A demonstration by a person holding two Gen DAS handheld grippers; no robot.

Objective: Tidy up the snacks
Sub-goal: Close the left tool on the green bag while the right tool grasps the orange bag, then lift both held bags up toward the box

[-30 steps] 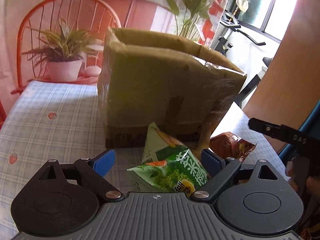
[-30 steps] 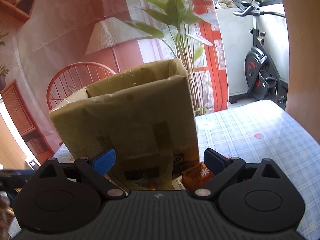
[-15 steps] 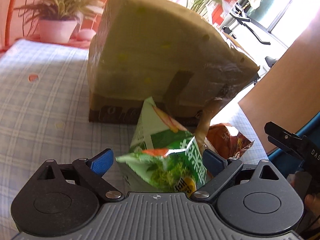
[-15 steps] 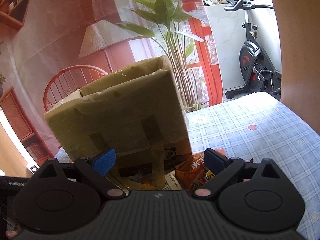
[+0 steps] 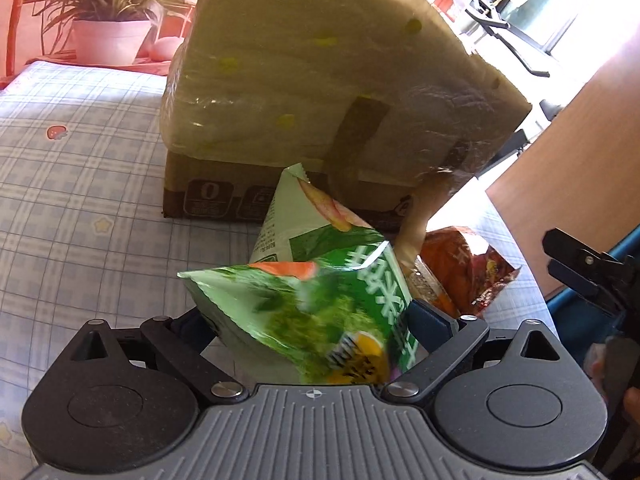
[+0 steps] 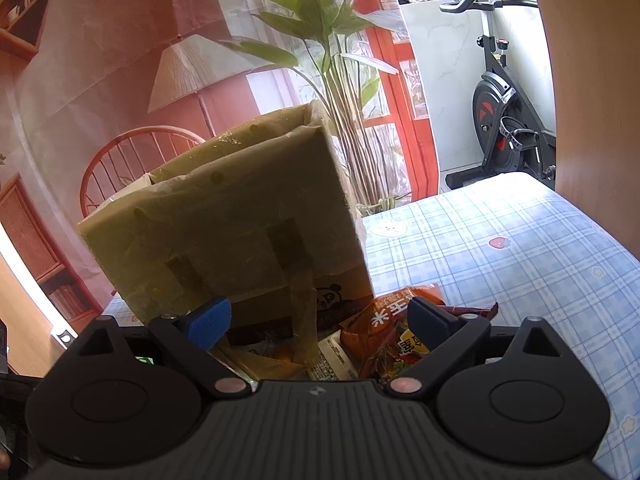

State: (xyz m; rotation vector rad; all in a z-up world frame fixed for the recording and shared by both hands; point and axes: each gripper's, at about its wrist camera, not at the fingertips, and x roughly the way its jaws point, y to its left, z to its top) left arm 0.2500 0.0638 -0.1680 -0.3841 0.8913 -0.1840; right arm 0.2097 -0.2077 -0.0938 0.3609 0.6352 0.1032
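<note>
Two snack bags at the foot of a tall cardboard box wrapped in yellowish plastic film, all on a blue-and-white checked tablecloth printed with small strawberries and stars.

From the left wrist camera:
- Left gripper spread wide, with a crumpled green foil snack bag filling the gap between the blue pads and hiding the 9 o'clock one. Cannot tell whether the pads press it.
- Orange-red foil snack bag at 3 o'clock of the green one, lying flat near the box's corner.
- White-potted leafy plant at 11 o'clock, behind the cloth's far edge.
- Pale wooden panel at 2 o'clock.

From the right wrist camera:
- Right gripper also wide open, holding nothing.
- Hangs above the orange-red bag, which lies against the 3 o'clock finger.
- Box at 11 o'clock, open at the top.
- Bare sunlit cloth stretching to 2 o'clock.
- Behind: printed backdrop with a pleated lamp, red spindle-back chair, tall green plant at 12 o'clock, black exercise bike at 1 o'clock.
</note>
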